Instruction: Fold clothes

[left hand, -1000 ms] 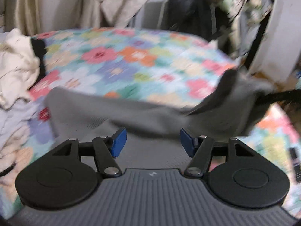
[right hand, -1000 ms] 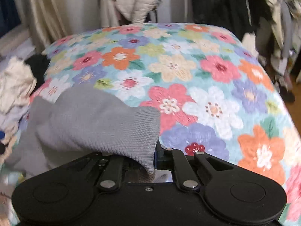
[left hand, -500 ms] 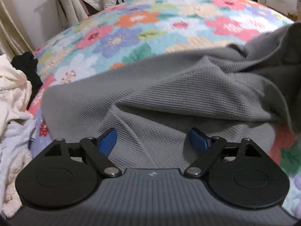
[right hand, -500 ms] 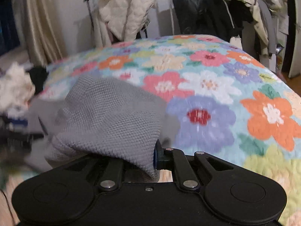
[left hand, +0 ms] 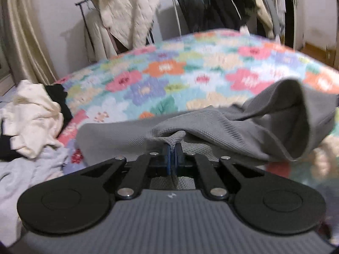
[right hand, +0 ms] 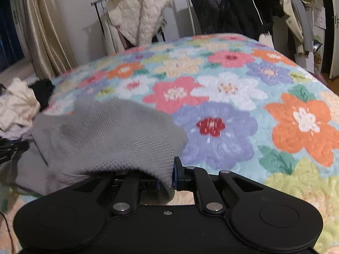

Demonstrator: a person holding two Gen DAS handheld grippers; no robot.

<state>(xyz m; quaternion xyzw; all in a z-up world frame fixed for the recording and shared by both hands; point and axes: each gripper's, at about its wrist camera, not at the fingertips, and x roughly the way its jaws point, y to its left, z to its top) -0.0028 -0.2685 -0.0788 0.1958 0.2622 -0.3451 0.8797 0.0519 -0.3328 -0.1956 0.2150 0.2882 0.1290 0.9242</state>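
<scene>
Because only a thin pinch of cloth is clamped in the left gripper [left hand: 172, 155], the grey knit garment [left hand: 211, 131] could be pulled free if the two hands are drawn apart too sharply; a slip there would let the near edge drop and the fold line would be lost. The right gripper [right hand: 166, 178] is closed narrowly on a thicker bunch of the same garment, which is draped over its left finger, so a tug on that side is judged less risky, though the hanging fabric could be dragged crooked across the floral quilt [right hand: 233, 97]. A tangle with the pile of pale clothes [left hand: 31, 114] at the left edge of the bed is also possible if the garment is swung that way.

In the left wrist view the garment is spread just ahead of the closed jaws, with one end lifted to the right. In the right wrist view it is bunched over and left of the jaws, above the quilt.
</scene>
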